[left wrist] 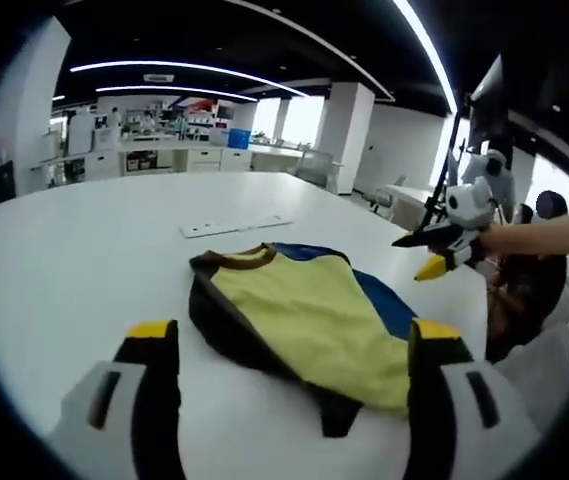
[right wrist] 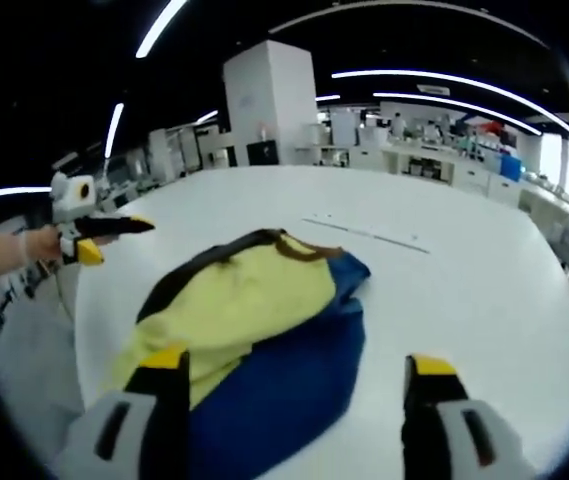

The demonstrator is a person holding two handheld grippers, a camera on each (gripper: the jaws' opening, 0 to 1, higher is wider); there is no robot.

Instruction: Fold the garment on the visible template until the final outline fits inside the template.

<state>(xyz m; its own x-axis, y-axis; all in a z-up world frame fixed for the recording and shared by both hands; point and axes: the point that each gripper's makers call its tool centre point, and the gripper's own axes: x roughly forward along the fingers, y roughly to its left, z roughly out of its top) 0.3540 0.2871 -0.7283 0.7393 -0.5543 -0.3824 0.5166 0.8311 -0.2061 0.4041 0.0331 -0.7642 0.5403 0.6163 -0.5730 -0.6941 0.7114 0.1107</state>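
The garment (left wrist: 309,315) lay folded into a rough, rumpled bundle on the white table (left wrist: 84,250), a yellow panel uppermost with a brown ribbed collar at its far end, dark brown along one side and blue cloth showing along the other. In the right gripper view the garment (right wrist: 254,330) showed a broad blue layer spread beneath and beside the yellow one, its edges uneven and its near end reaching down between that view's jaws. A thin pale strip (left wrist: 236,227) lay flat on the table just beyond the collar, apart from the cloth.
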